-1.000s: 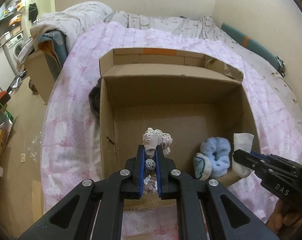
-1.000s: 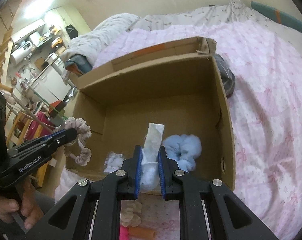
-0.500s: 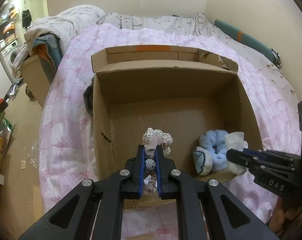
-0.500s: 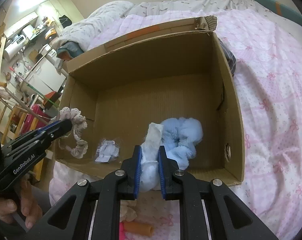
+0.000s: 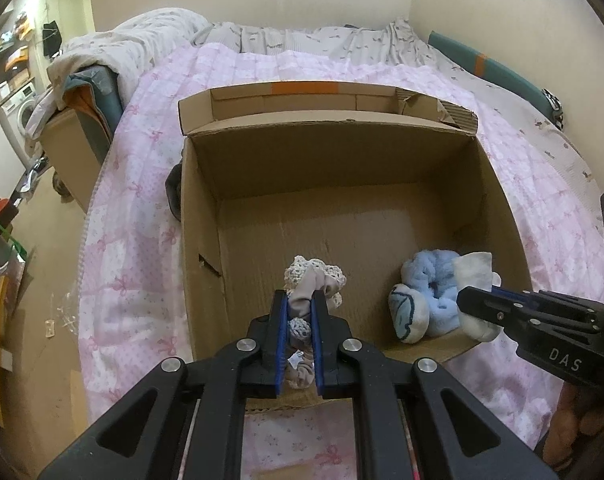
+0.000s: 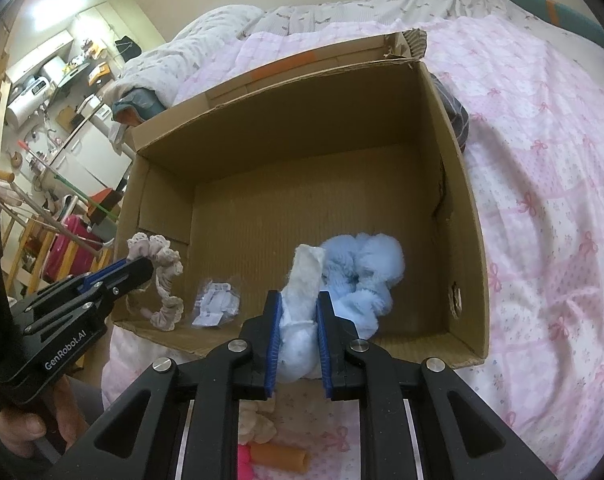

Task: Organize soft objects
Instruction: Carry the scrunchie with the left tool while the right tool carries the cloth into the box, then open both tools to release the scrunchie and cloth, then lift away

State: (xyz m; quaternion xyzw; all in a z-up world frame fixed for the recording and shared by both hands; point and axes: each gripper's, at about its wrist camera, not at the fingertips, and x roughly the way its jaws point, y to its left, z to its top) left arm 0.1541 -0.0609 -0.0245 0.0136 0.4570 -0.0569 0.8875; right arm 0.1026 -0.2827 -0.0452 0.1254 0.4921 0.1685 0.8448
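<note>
Both tools over the near edge of the cardboard box [image 5: 198, 208] on the bed [image 5: 142, 184].
The left tool [image 5: 299, 312] pinches a beige lace scrunchie [image 5: 312, 284]; the right tool [image 6: 298, 320] pinches a white sock [image 6: 302, 300], beside a fluffy blue scrunchie [image 6: 362, 264] and a small plastic packet [image 6: 218, 304] on the box floor.

Black claw [image 5: 298, 312], blue finger pads [image 5: 280, 336]
</note>
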